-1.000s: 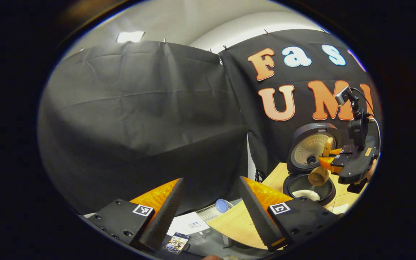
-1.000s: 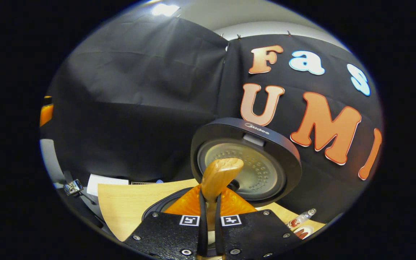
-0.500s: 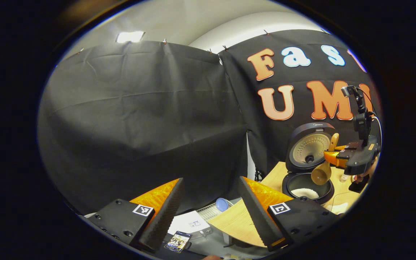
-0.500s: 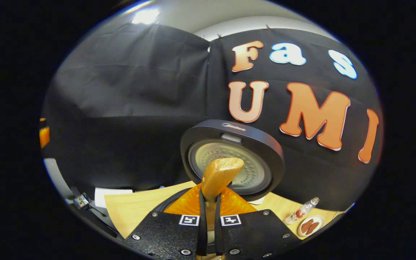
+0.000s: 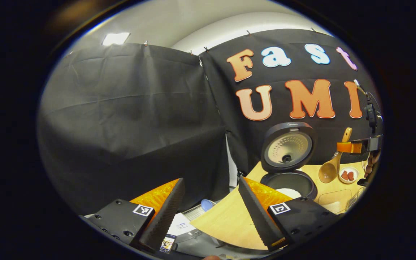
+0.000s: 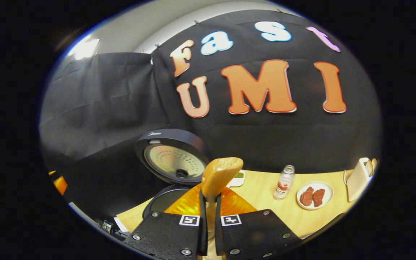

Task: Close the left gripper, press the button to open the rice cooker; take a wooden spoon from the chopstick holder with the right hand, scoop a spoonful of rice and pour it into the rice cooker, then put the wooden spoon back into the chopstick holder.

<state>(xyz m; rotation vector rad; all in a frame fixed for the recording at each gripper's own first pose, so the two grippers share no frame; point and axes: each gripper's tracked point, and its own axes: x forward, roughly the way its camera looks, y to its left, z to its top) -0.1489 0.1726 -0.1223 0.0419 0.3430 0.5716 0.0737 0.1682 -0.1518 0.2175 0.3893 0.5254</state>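
The black rice cooker (image 5: 289,180) stands with its lid (image 5: 288,146) up and white rice in the pot. My left gripper (image 5: 211,213) is open and holds nothing, low and left of the cooker, near the table's left edge. The right gripper (image 5: 354,147) is to the right of the cooker and is shut on a wooden spoon (image 5: 332,168) whose bowl hangs down over the table. In the right gripper view, the right gripper (image 6: 209,216) clamps the spoon's handle (image 6: 220,175), with the open cooker (image 6: 172,162) to its left. A white holder (image 6: 358,178) with wooden tips stands far right.
On the light wooden table (image 6: 265,207) are a small bottle (image 6: 283,182), a plate (image 6: 314,195) of red pieces, and a small dish (image 6: 237,177) behind the spoon. A clear container (image 5: 334,198) sits right of the cooker. Papers and a phone lie below the table's left edge.
The right gripper has carried the spoon to the right, from over the cooker's pot to beside it. Its view has swung right and now takes in the bottle, plate and holder.
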